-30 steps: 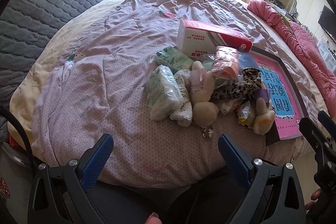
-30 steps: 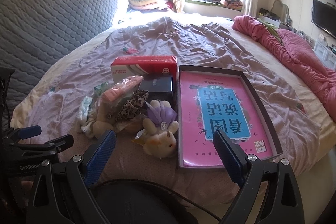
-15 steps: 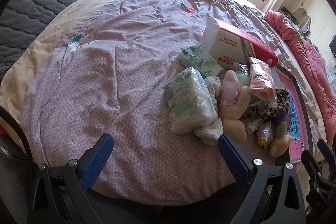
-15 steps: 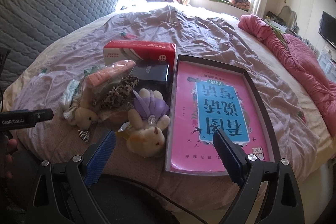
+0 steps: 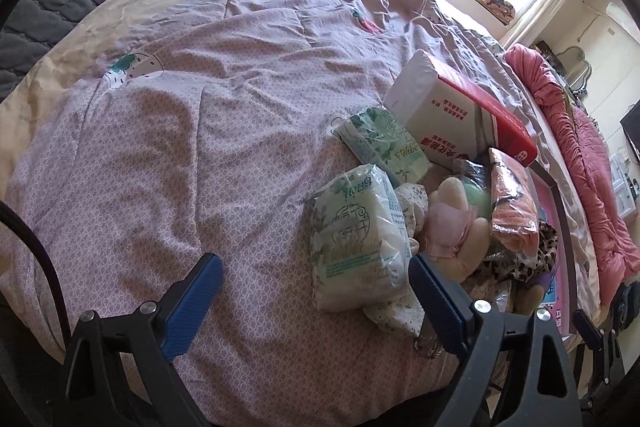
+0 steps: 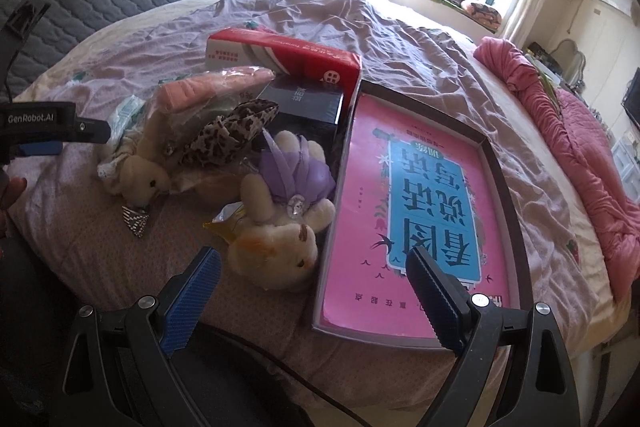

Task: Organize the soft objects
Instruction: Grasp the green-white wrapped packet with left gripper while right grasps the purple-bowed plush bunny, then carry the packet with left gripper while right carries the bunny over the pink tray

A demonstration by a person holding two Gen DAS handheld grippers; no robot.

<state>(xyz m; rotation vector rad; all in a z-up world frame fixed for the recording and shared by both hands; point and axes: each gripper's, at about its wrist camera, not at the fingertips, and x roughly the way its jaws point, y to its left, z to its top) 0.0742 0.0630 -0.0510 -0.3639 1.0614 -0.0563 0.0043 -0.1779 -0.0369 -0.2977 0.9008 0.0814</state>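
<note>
Closer now, our left gripper (image 5: 312,301) tilts down, jaws narrowing slightly, wide over the crinkly tissue pack (image 5: 358,239); right gripper (image 6: 314,291) wide, empty

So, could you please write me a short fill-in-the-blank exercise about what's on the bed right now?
1. The plush rabbit nearest the right gripper wears a ____ dress.
2. The pink book lies inside a shallow ____.
3. The box behind the toys has a ____ top.
4. Both grippers are ____.

Missing words: purple; tray; red; open
</note>
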